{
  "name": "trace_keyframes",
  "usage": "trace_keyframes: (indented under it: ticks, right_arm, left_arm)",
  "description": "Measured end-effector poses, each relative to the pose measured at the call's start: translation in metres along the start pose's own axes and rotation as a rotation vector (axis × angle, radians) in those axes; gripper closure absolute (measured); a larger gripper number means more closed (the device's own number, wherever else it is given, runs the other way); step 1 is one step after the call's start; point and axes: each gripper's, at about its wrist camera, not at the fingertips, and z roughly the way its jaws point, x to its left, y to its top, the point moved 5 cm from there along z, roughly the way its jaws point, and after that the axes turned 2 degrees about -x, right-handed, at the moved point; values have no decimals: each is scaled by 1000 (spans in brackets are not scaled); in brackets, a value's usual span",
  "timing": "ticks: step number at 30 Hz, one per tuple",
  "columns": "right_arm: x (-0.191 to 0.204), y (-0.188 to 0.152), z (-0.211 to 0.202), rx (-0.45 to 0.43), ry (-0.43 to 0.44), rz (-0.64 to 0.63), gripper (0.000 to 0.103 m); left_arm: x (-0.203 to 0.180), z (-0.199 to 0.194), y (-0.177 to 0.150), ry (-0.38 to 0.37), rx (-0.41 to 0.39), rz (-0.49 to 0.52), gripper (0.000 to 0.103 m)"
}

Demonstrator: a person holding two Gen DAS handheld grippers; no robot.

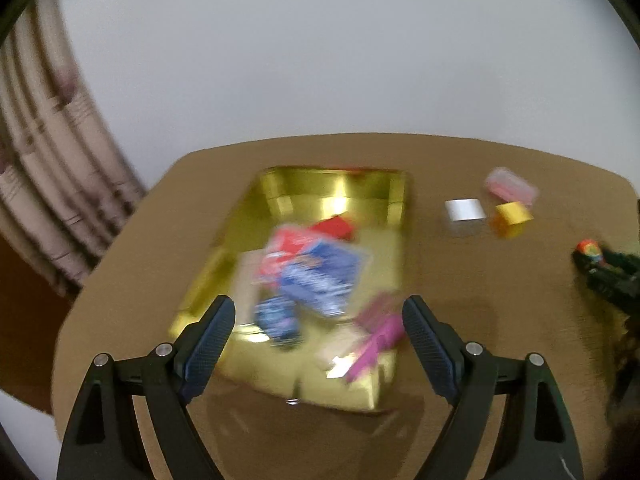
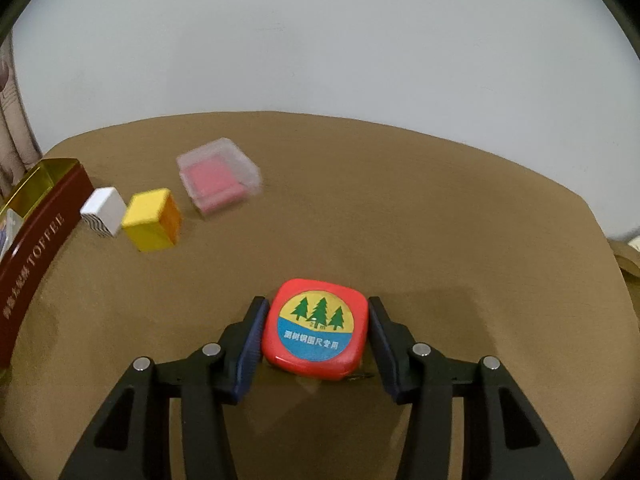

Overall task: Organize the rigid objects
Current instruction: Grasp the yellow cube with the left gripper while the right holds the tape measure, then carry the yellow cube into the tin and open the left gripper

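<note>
My right gripper (image 2: 317, 304) is shut on a red tape measure (image 2: 316, 328) with a tree label, low over the brown table (image 2: 440, 220). Whether it rests on the table I cannot tell. In the left wrist view the tape measure (image 1: 587, 247) shows at the far right. My left gripper (image 1: 319, 302) is open above the near end of a gold-lined tin (image 1: 340, 188), nothing between its fingers. The tin holds blurred blue, red and magenta items. Its dark red outer wall (image 2: 36, 240) is at the right wrist view's left edge.
Right of the tin stand a white box (image 2: 103, 210), a yellow box (image 2: 150, 220) and a clear case with a pink insert (image 2: 218, 184). A curtain (image 1: 48, 160) hangs beyond the table's left edge. A white wall lies behind.
</note>
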Motion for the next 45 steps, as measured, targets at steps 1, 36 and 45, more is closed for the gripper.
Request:
trace_keyframes:
  ticks: [1, 36, 45]
  right_arm:
    - [-6, -4, -3, 3, -1, 9, 53]
    - [-47, -10, -2, -4, 49, 53, 51]
    - [-34, -9, 7, 0, 32, 37, 51]
  left_arm:
    - [-17, -1, 5, -30, 8, 11, 19]
    - [-180, 155, 71, -229, 404, -154, 76]
    - [-175, 137, 60, -241, 345, -77, 76]
